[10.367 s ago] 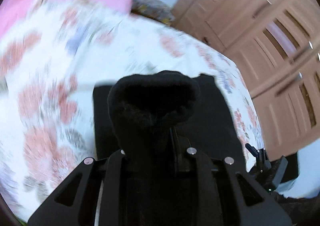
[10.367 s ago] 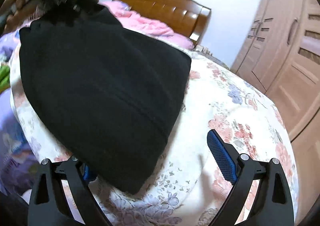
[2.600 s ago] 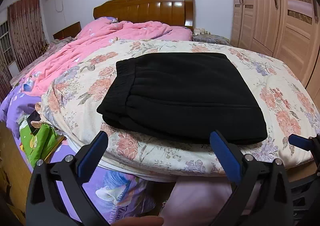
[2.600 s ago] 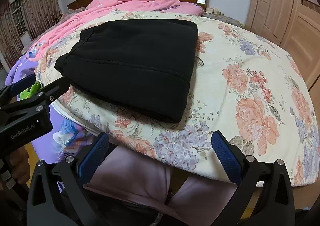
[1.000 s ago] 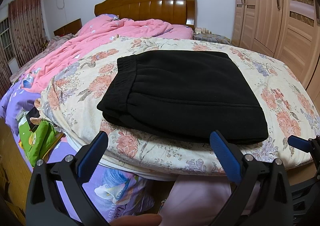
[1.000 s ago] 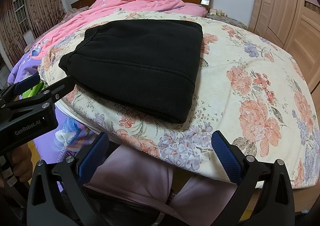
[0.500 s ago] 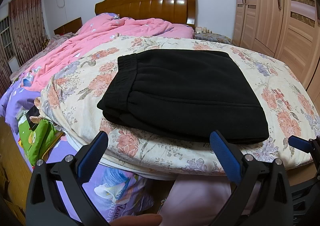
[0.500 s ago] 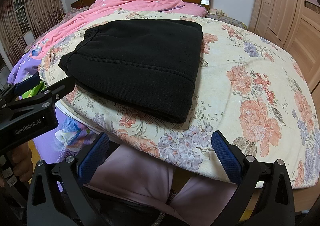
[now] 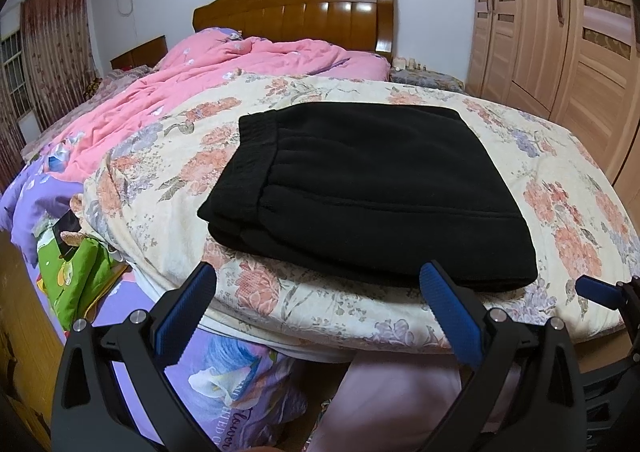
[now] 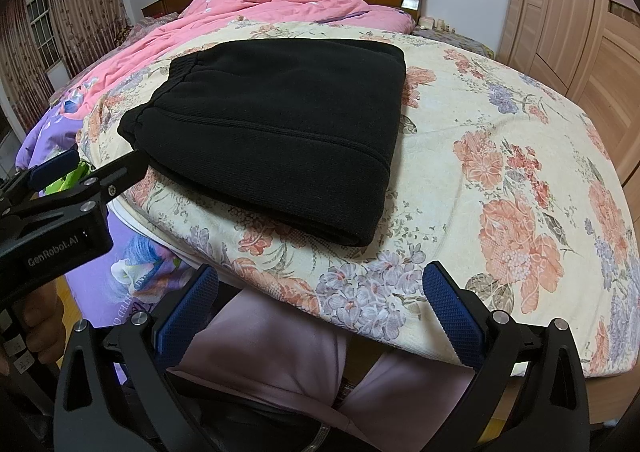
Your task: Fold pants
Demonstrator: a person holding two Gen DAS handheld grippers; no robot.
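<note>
Lying folded into a thick black rectangle, the pants point(image 9: 372, 187) sit flat on the floral quilt point(image 9: 560, 187) near the bed's foot edge, elastic waistband point(image 9: 248, 163) toward the left side, smooth folded edge toward the right. In the right wrist view the pants point(image 10: 280, 123) occupy the left half of the quilt point(image 10: 500, 155); right half bare, just flower print.

Left gripper point(image 9: 316, 308) hangs off the foot edge, below and in front of the pants, jaws spread wide, blue pads point(image 9: 184, 312) bare, nothing between them, touching nothing. Right gripper point(image 10: 320, 308) likewise held off the foot edge, jaws spread wide, blue pads point(image 10: 452, 312) clear of fabric, apart from the pants. From the right wrist camera the left gripper shows at the left border, its black finger tip just beside the pants' near-left corner; contact cannot be told. A hand point(image 10: 40, 324) grips its handle low on the left.

Pink comforter point(image 9: 200, 91) bunched along the far-left side of the bed, up against the wooden headboard point(image 9: 296, 19). Purple sheet point(image 9: 224, 372) hangs down the near-left corner. Wardrobe point(image 9: 560, 31) stands to the right of the bed, curtain point(image 9: 56, 51) on the left wall. Person's light pink trousers point(image 10: 280, 356) visible under both grippers, at the foot edge.
</note>
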